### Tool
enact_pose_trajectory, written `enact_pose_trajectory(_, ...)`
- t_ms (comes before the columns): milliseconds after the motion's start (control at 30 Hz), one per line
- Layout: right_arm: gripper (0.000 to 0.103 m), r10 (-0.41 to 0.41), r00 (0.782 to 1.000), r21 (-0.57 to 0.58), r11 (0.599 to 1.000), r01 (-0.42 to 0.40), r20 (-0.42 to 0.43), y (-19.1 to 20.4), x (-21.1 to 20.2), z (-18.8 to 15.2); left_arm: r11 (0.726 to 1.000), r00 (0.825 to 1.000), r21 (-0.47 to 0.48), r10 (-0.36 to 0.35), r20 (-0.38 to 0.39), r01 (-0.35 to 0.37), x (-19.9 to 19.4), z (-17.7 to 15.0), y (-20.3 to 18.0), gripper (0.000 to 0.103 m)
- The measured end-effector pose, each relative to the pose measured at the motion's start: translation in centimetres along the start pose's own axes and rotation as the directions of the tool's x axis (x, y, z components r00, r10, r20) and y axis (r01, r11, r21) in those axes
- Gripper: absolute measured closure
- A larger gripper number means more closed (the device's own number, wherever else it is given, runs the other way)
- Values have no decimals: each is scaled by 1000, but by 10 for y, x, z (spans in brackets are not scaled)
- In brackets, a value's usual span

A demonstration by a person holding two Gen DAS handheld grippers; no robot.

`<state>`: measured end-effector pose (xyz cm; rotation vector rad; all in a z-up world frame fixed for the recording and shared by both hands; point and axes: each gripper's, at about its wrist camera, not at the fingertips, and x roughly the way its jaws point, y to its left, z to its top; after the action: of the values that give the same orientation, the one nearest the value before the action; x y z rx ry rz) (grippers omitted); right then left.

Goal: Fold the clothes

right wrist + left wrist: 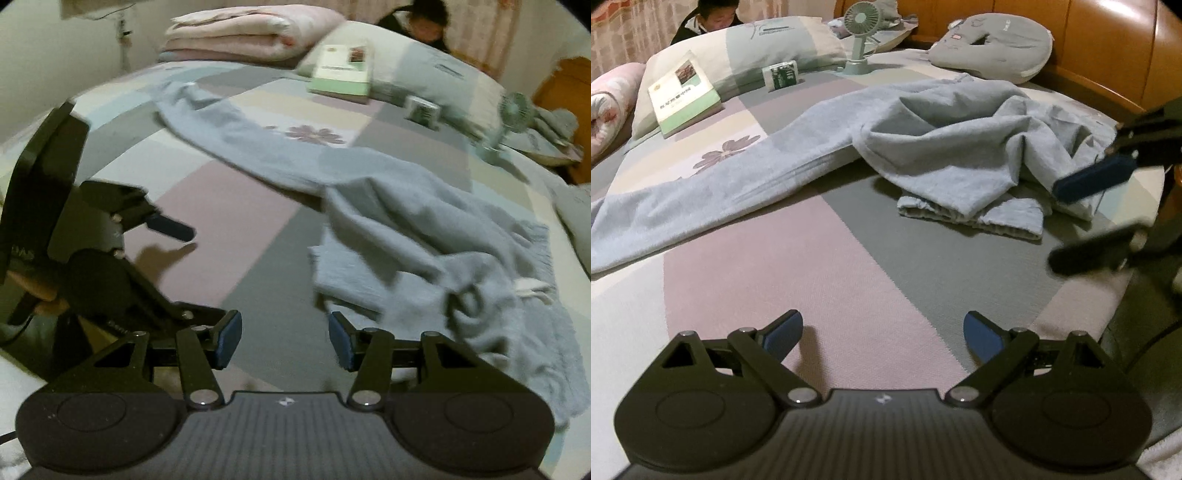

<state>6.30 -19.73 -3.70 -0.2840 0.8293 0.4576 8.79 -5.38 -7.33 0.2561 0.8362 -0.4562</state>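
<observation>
A pair of light-blue trousers (923,147) is spread crumpled across the bed (820,258), one leg stretched out flat, the other bunched with its ribbed cuff (971,218) folded under. The cloth is judged soft, light and limp, likely to sag and drag when lifted; the cuff or the waistband (532,288) would best be pinched at an edge. The left gripper (882,332) is held released and empty over bare sheet. The right gripper (284,339) is parted with nothing between its pads, beside the bunched leg. A book (683,96), a small fan (862,33), pillows and a grey cushion (993,44) lie well apart from the trousers; nothing is seen in the way.
</observation>
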Motion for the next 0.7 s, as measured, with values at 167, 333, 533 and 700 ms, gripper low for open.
enact_pose_trajectory(167, 46, -162, 983, -96, 983, 154, -84, -2, 34, -10, 1000, 1000, -9, -4, 3, 4, -4, -2, 4, 9)
enact_pose_trajectory(333, 46, -290, 952, -256, 932, 258, -97, -5, 37, -22, 1000, 1000, -9, -6, -5, 6, 1, -2, 3, 9)
enact_pose_trajectory(533, 49, -401, 914, -494, 809, 319, -67, 1, 49, -39, 1000, 1000, -3, -19, -5, 19, 2, -2, 1, 9)
enact_pose_trajectory(700, 56, -435, 900, -669, 663, 336, 21, 20, 70, -43, 1000, 1000, -5, -13, -4, 13, 2, -1, 1, 9)
